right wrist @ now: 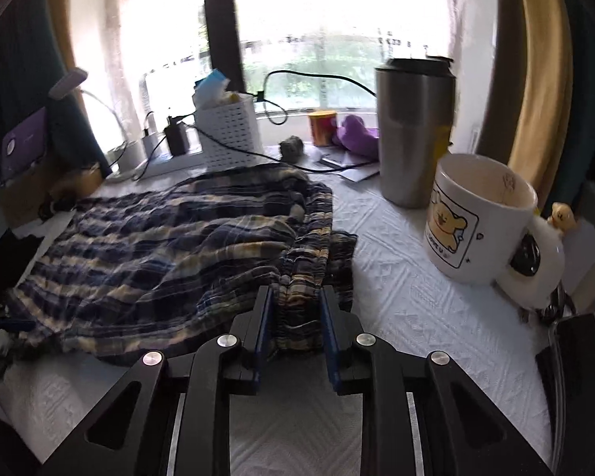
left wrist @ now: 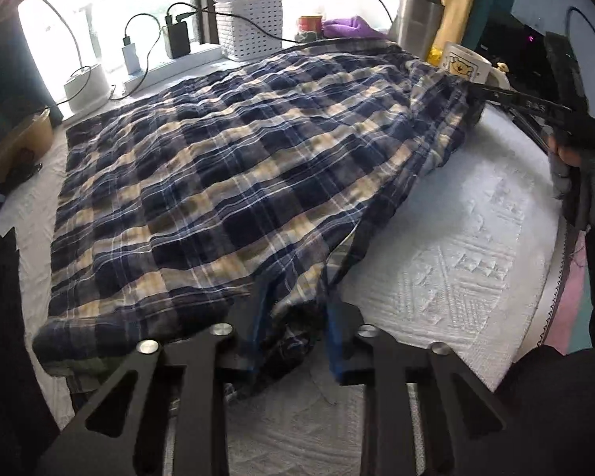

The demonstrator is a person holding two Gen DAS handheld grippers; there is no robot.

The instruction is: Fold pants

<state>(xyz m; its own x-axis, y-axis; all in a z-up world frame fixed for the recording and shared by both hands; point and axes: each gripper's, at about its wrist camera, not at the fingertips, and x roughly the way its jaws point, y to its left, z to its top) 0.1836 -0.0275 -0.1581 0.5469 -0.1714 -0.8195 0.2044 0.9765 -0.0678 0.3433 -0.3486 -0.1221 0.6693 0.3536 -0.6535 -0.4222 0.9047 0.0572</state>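
White quilted worktop point(left wrist: 476, 238) beneath a bright window, cluttered at the back with a white basket point(right wrist: 230, 135), steel tumbler point(right wrist: 416, 131) and bear mug point(right wrist: 476, 218). Plaid pants point(left wrist: 218, 166) spread flat across the cover. Left tool point(left wrist: 293, 325) narrowed around a bunched hem edge, blue pads against the cloth. Right tool point(right wrist: 297, 317) clamped on the gathered waistband, fabric squeezed between its pads.

Bright window point(right wrist: 297, 39) behind with dark centre post point(right wrist: 218, 20), gold curtain point(right wrist: 535, 79) at right, cluttered sill point(left wrist: 202, 53), white textured bedspread point(left wrist: 456, 246) below.
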